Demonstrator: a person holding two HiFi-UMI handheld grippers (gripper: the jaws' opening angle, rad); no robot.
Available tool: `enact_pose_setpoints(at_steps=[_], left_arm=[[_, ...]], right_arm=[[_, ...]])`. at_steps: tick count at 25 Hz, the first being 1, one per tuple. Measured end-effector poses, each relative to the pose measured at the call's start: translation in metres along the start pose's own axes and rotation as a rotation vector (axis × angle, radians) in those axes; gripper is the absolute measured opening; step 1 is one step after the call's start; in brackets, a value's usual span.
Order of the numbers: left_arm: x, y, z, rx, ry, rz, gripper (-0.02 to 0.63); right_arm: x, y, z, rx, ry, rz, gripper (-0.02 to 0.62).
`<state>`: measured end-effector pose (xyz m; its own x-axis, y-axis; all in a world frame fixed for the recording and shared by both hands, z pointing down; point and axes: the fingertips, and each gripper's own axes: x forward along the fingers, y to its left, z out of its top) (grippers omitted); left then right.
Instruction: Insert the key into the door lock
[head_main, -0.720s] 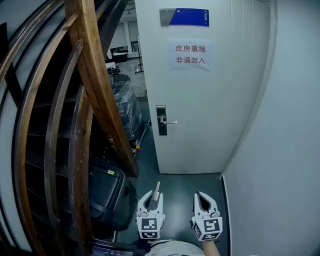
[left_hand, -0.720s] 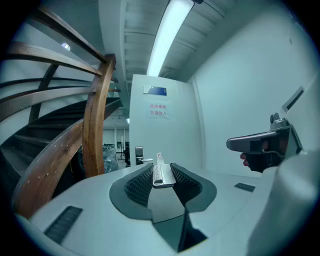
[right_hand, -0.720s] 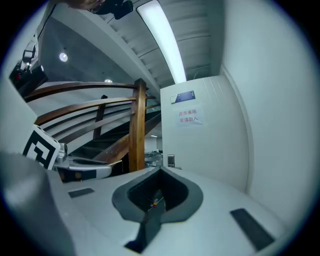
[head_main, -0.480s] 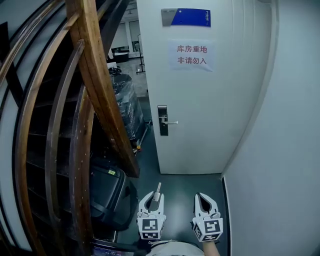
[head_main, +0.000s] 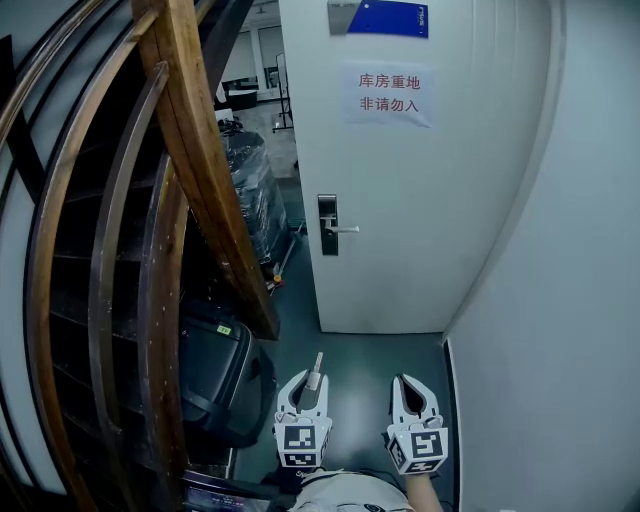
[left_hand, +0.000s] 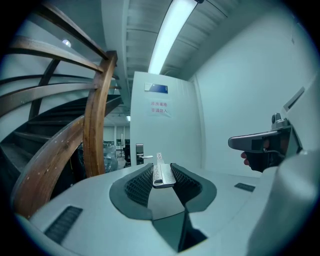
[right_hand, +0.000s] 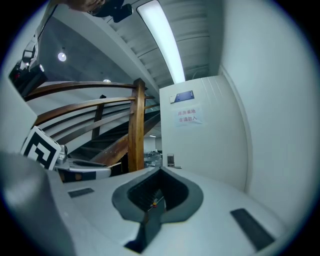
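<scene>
Key clamped in left tongs, blade jutting past the tips toward white door, well apart from door lock with its lever handle; right tongs clenched on nothing, just alongside, above dark floor

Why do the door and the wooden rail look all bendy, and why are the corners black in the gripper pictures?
Head view: the wide lens bows the wooden rail and the door. Left gripper view: black corners frame a round image, the ceiling light glares white, the key looks sharp. Right gripper view: same round frame.
</scene>
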<state>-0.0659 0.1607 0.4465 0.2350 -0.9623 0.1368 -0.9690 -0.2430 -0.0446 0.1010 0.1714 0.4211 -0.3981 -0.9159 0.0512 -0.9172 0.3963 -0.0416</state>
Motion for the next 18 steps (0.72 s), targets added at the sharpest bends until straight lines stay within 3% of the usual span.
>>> enact_pose_setpoints(at_steps=[8, 18], left_arm=[[0.006, 0.018, 0.003, -0.006, -0.010, -0.013, 0.117], [0.015, 0.048, -0.023, -0.013, 0.043, -0.046, 0.117]], right_arm=[[0.013, 0.018, -0.002, -0.016, 0.021, -0.005, 0.006], [0.020, 0.046, -0.042, 0.005, 0.130, -0.037, 0.006]])
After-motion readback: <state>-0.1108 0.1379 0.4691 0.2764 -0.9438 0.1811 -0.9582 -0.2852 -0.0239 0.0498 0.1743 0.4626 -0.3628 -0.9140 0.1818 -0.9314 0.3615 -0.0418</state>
